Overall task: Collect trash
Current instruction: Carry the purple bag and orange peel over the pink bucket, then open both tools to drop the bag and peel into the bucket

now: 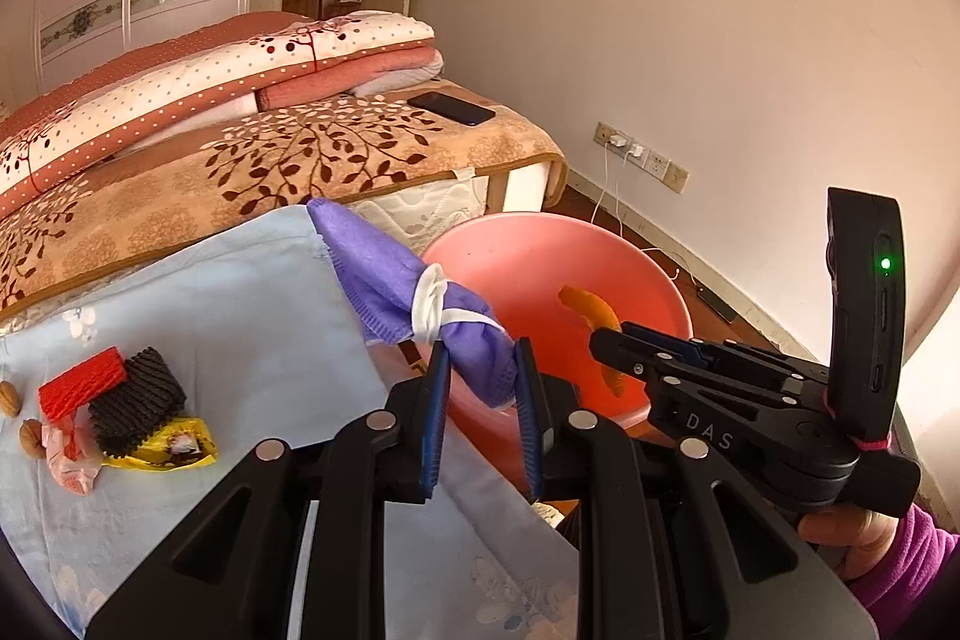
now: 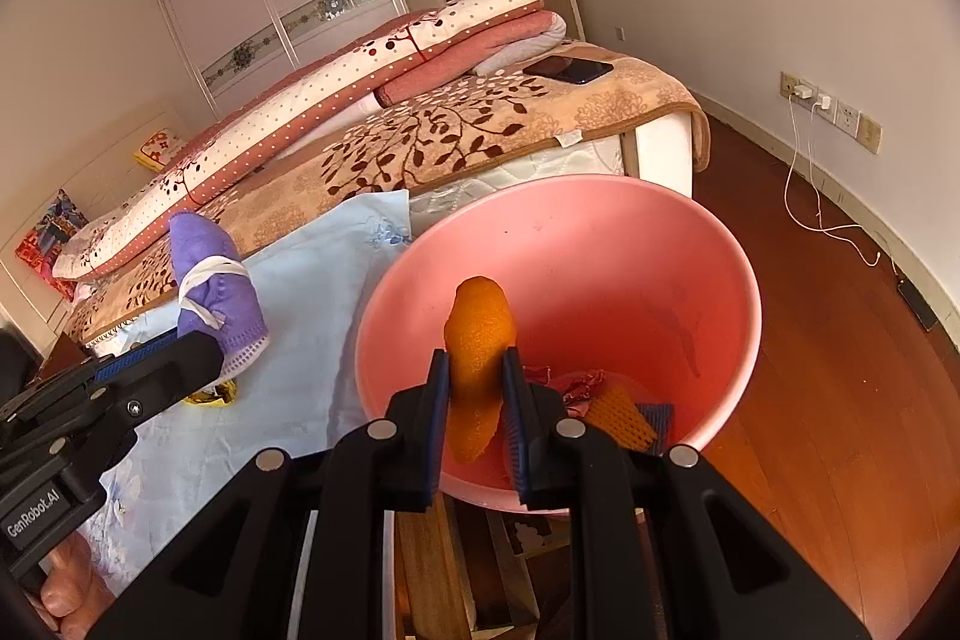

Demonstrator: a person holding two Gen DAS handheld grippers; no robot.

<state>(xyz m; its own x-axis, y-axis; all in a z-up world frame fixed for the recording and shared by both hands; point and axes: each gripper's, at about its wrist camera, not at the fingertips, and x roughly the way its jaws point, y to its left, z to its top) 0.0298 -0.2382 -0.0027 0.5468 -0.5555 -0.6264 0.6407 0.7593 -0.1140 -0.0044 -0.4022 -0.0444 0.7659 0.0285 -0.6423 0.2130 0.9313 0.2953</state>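
Note:
My left gripper (image 1: 480, 376) is shut on a rolled purple face mask (image 1: 408, 292) tied with its white strap, held over the edge of the light blue cloth (image 1: 228, 292) beside the pink basin (image 1: 654, 274). My right gripper (image 2: 474, 388) is shut on a strip of orange peel (image 2: 477, 340), which hangs over the inside of the pink basin (image 2: 600, 232). In the right wrist view the left gripper (image 2: 198, 346) shows at the left, holding the mask (image 2: 210, 280). In the left wrist view the right gripper (image 1: 606, 334) grips the peel (image 1: 591, 316) above the basin.
On the blue cloth lie a red foam net (image 1: 81, 388), a black foam net (image 1: 141, 394), a yellow wrapper (image 1: 174, 451), a pink wrapper (image 1: 72, 460) and walnuts (image 1: 12, 400). Trash (image 2: 618, 406) lies in the basin's bottom. A bed with a phone (image 1: 450, 107) stands behind. Charger cables (image 2: 804, 184) run over the wooden floor.

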